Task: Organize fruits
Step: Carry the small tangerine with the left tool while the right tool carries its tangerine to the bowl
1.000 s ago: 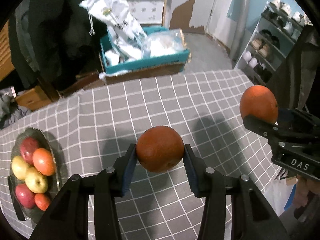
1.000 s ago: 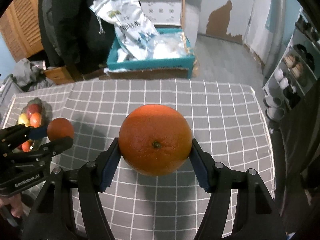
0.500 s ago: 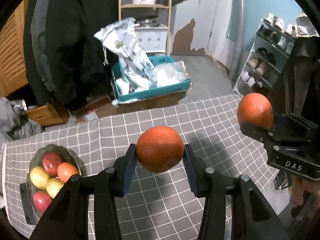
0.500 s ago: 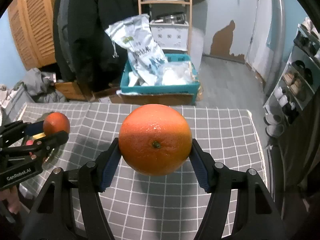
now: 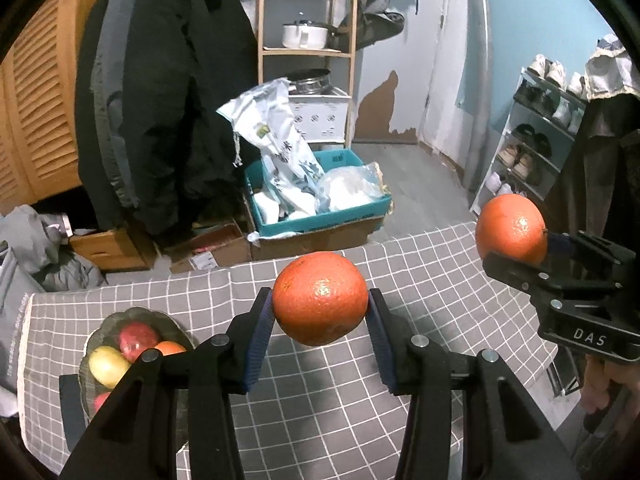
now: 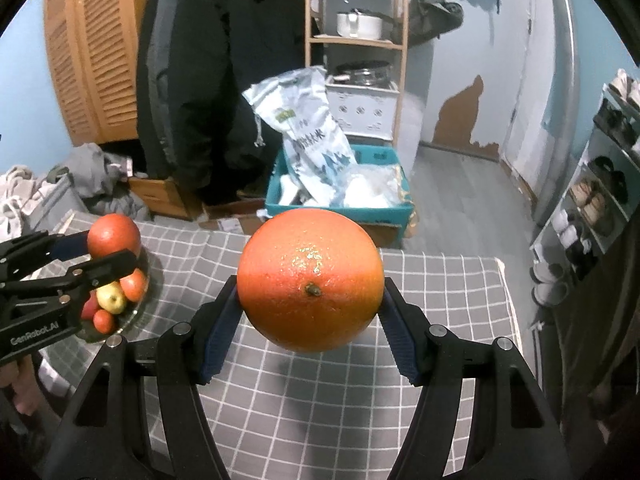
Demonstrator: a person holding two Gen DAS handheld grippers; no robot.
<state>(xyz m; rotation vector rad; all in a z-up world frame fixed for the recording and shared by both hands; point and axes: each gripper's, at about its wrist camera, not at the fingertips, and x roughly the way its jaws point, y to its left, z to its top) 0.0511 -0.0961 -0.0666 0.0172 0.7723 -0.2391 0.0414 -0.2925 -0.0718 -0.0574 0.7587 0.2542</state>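
Surface: grey checked cloth [image 5: 420, 280], cluttered room beyond
Left gripper [image 5: 320, 320]: your fingers clamp a darker orange [image 5: 320, 298]
Right gripper [image 6: 310, 300]: your fingers clamp a bigger orange [image 6: 310, 280]
Change: you have lifted both oranges higher off the surface than a second ago
Bowl [image 5: 100, 332]: at your left, already holding apples and small oranges
Meaning: both fruits look ready to carry to it

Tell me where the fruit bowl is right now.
The bowl sits at the table's left end in both views, partly hidden behind the left gripper.
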